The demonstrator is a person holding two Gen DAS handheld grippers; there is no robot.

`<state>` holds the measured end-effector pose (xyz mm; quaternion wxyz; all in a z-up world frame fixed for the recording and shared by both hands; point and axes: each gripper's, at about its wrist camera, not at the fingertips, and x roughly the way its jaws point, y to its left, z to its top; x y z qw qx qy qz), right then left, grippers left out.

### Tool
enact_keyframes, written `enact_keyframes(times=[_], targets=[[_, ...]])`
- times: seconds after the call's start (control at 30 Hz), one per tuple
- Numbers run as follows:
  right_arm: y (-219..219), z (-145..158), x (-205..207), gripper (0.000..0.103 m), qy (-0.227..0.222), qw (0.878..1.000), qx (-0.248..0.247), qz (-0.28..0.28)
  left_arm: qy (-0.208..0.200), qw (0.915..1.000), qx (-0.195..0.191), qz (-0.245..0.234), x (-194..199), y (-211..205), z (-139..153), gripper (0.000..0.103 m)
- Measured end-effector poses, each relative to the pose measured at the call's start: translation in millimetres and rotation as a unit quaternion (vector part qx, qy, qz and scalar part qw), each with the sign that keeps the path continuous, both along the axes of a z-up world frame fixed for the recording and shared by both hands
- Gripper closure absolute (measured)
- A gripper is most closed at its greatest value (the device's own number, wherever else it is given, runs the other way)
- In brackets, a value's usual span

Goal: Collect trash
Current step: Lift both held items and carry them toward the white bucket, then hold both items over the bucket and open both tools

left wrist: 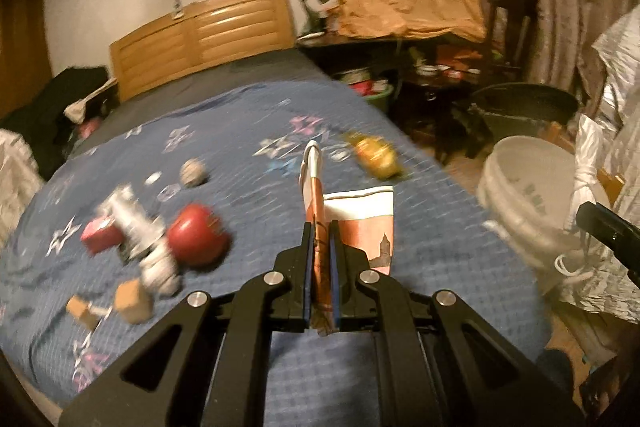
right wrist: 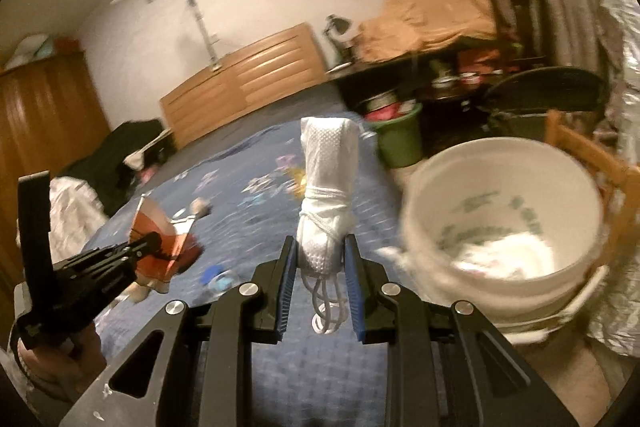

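Fingers on the left gripper (left wrist: 320,247) are pinched tight on a flattened orange-and-white paper cup (left wrist: 352,223), held up over the blue bedspread (left wrist: 248,131) near its right edge. Right gripper (right wrist: 320,259) has its blue pads clamped around a rolled-up white face mask (right wrist: 326,179) with the ear loops dangling down, hanging just left of the white bucket (right wrist: 504,163) that sits off the bed's right side. Some white stuff is already in the bucket, too blurry to say what. Scattered on the left part of the bedspread: a red apple (left wrist: 196,239), a crushed silver can (left wrist: 136,227) and a yellow wrapper (left wrist: 376,155) further back.
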<state>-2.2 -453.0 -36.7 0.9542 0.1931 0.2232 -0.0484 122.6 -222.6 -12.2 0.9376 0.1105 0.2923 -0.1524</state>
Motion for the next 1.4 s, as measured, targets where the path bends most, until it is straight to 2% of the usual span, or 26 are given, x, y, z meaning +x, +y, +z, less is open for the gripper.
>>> enact_keyframes(times=[0.33, 0.6, 0.93, 1.4], targets=[[-98.8, 4.6, -16.3, 0.078, -0.001, 0.996, -0.014, -0.085, -0.002, 0.9969, 0.011, -0.078, 14.2, -98.6, 1.0, 0.097], [-145.2, 14.9, -22.9, 0.078, -0.001, 0.992, -0.037, -0.117, -0.004, 0.9927, 0.018, -0.119, 21.3, -156.0, -1.4, 0.097], [-171.3, 14.6, -29.6, 0.078, 0.009, 0.990, -0.051, -0.131, 0.001, 0.9878, 0.027, -0.153, 27.2, -209.5, -4.0, 0.097], [-182.9, 5.1, -26.0, 0.078, 0.025, 0.990, -0.042, -0.132, -0.003, 0.9825, 0.046, -0.180, 28.6, -246.8, -15.5, 0.097]])
